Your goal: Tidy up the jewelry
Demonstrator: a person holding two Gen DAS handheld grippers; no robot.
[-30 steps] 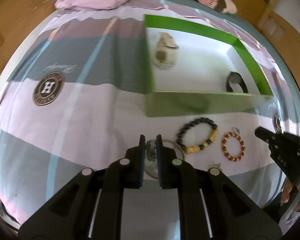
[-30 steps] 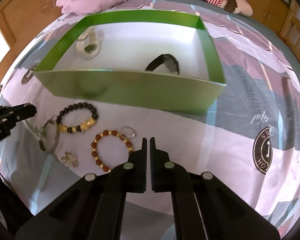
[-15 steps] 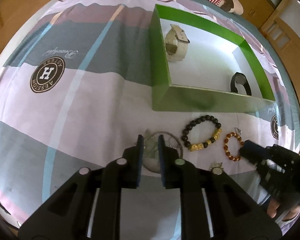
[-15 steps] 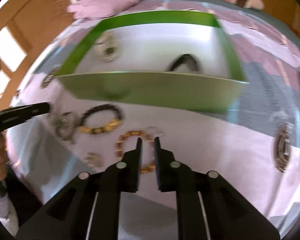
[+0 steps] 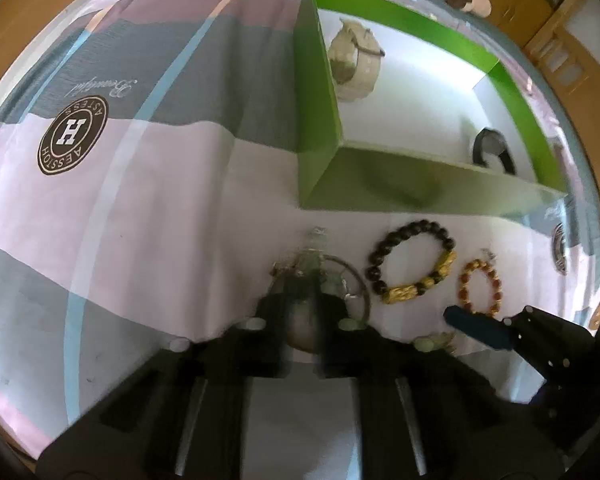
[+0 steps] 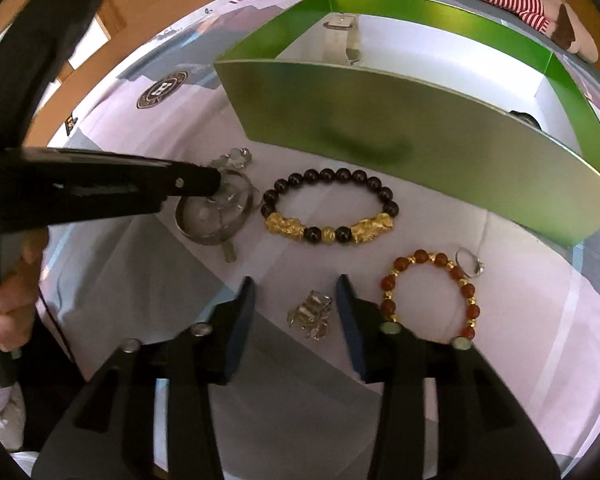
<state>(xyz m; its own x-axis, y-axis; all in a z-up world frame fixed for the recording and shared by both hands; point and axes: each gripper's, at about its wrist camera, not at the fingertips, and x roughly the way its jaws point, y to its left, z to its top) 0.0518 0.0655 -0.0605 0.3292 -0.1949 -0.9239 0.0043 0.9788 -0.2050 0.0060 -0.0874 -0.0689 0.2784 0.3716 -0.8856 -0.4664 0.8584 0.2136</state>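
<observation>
Our right tongs (image 6: 296, 312) have just spread wide, straddling the small clear crystal brooch (image 6: 310, 315) on the bedspread. Our left tongs (image 5: 303, 300) stay clamped on the silver bangle with crystal charm (image 6: 216, 216), ready for the green cardboard box (image 6: 400, 120).

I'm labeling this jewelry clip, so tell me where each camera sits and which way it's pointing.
Left wrist: on the left hand-held gripper, looking forward and down at the silver bangle on the bedspread; its own fingers show.
Right wrist: on the right hand-held gripper, open around a crystal brooch; its fingers and the person's left hand show.
Shared: green box, black-and-gold bracelet, red bead bracelet, each other's gripper.
</observation>
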